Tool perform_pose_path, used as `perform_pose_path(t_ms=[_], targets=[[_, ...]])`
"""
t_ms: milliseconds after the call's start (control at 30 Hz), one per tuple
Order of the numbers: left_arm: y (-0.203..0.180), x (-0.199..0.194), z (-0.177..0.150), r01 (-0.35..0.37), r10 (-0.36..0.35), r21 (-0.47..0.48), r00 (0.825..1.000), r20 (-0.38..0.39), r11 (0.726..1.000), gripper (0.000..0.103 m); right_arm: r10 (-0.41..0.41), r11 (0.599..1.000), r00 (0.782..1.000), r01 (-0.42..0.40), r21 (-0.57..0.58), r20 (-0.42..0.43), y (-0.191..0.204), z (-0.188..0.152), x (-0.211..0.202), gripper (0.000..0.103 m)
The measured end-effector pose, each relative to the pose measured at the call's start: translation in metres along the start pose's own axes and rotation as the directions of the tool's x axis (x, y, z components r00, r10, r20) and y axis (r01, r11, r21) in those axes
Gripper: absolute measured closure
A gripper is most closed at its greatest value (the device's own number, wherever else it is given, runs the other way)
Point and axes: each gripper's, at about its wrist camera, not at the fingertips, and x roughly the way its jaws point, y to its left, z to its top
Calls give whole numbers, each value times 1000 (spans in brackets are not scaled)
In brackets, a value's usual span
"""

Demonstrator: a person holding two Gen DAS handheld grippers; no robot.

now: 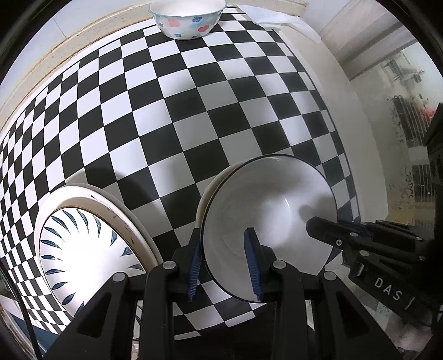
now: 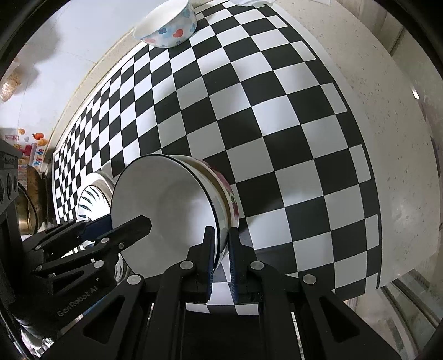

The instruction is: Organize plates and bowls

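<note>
A white bowl with a dark rim [image 1: 265, 210] sits nested in a flowered bowl [image 2: 231, 199] on the checkered mat. My left gripper [image 1: 225, 243] straddles the near-left rim of the stack, one finger inside, one outside. My right gripper [image 2: 221, 243] is shut on the right rim of the stack; it also shows in the left wrist view [image 1: 326, 229]. A blue-leaf plate [image 1: 83, 249] lies on a larger white plate at the left. A bowl with hearts and flowers [image 1: 188, 19] stands at the far edge.
The checkered mat [image 1: 193, 110] covers a pale counter [image 2: 373, 83]. The counter edge runs along the right. A white cloth [image 1: 265, 16] lies at the far right of the mat. Pans and clutter [image 2: 27, 199] sit far left.
</note>
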Motion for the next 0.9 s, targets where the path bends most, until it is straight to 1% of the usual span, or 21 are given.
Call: perform_pose_path(t_ms=[433,600,733,833,900], targets=[[0,3,1,-16,16,-6,1000,-2,1000,76,-20,1000,999,20,-16,-33,5,1,2,89],[1,-4,-2,-14,14,-3,1000,2,1000,75,1,1000,999,-1,-6,-36,2,2,-2,89],[4,-28,-3,2,-2,-6,999,47,1000,75,41,999,999,-41,-2,-16,-1,4,-19,89],[10,-56,1,27,-24,-32,994,111,999,75,63,998,998,-62,-18,24,2,9,-42,89],[16,-76,10,44,-34,-55,986,161,998,75,76,997,996,-74,-34,54,6,17,-58,89]])
